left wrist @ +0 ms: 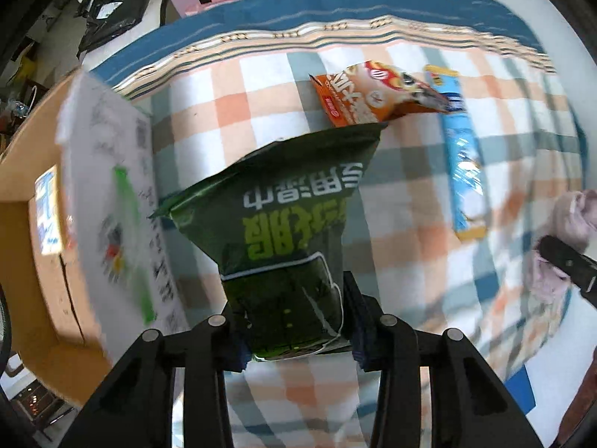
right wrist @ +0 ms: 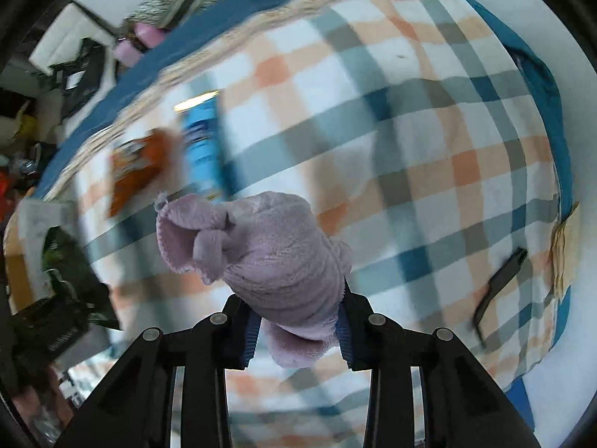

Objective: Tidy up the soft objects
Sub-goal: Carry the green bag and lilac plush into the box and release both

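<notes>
- Dark green snack bag (left wrist: 278, 220): clamped at one end between the pads of the left gripper (left wrist: 296, 330), hanging clear above the checked blanket (left wrist: 231, 108); yellow-green print visible on the face.
- Left gripper jaws: closed tight on the bag, with no gap visible at either pad.
- Lilac plush cloth (right wrist: 268, 257): bunched into a soft roll, pinched between the blue-lined fingers (right wrist: 342, 330) of the right gripper (right wrist: 296, 332), raised off the blanket.
- Right gripper jaws: pressed against both sides of the cloth, held partly apart by its bulk.
- Orange snack packet (left wrist: 367, 91): flat on the blanket beyond the green bag, just beside a long blue packet (left wrist: 460, 156); contact between the two cannot be determined.
- Cardboard box (left wrist: 33, 246): at the left edge of the left wrist view, white printed flap (left wrist: 112, 201) raised beside the green bag.
- Black flat object (right wrist: 502, 283): on the blanket near its right edge, in the right wrist view; type not identifiable.
- Both views blurred.
</notes>
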The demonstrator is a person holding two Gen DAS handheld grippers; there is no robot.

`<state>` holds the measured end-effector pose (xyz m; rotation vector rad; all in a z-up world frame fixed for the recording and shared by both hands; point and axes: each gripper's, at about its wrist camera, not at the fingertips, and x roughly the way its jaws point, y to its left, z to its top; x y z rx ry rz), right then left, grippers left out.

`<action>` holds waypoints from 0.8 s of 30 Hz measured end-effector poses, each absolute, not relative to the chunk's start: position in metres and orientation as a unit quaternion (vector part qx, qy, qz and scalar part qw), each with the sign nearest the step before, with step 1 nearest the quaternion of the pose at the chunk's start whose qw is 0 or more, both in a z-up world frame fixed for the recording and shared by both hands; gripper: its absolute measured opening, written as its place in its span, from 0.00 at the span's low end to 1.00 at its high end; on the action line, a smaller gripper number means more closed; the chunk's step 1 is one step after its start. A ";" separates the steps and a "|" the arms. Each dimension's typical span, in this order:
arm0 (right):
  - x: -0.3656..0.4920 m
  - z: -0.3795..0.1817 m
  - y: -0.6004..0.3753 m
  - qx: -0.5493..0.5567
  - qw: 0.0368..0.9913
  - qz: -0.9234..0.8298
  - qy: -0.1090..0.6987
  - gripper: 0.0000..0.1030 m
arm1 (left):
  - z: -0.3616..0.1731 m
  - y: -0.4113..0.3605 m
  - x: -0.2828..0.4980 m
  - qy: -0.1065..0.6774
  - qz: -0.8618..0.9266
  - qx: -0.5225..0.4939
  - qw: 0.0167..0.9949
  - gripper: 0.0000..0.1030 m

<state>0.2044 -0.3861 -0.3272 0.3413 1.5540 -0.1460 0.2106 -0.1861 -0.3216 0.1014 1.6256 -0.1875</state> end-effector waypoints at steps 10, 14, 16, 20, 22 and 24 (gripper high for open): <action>0.192 -0.243 -0.250 0.137 0.724 0.035 0.675 0.36 | -0.213 -0.085 0.185 0.670 -0.107 0.009 0.735 0.36; 0.189 -0.217 -0.181 0.127 0.732 0.075 0.666 0.36 | -0.195 -0.038 0.184 0.657 -0.095 0.007 0.748 0.36; 0.187 -0.208 -0.150 0.120 0.732 0.094 0.664 0.36 | -0.184 -0.006 0.180 0.651 -0.084 0.001 0.755 0.36; 0.186 -0.202 -0.089 0.105 0.728 0.119 0.667 0.36 | -0.180 0.053 0.181 0.644 -0.057 -0.008 0.763 0.36; 0.187 -0.204 -0.066 0.100 0.723 0.128 0.672 0.36 | -0.181 0.081 0.186 0.644 -0.042 -0.010 0.764 0.36; 0.190 -0.208 -0.044 0.092 0.719 0.131 0.676 0.36 | -0.185 0.106 0.194 0.646 -0.029 -0.012 0.762 0.36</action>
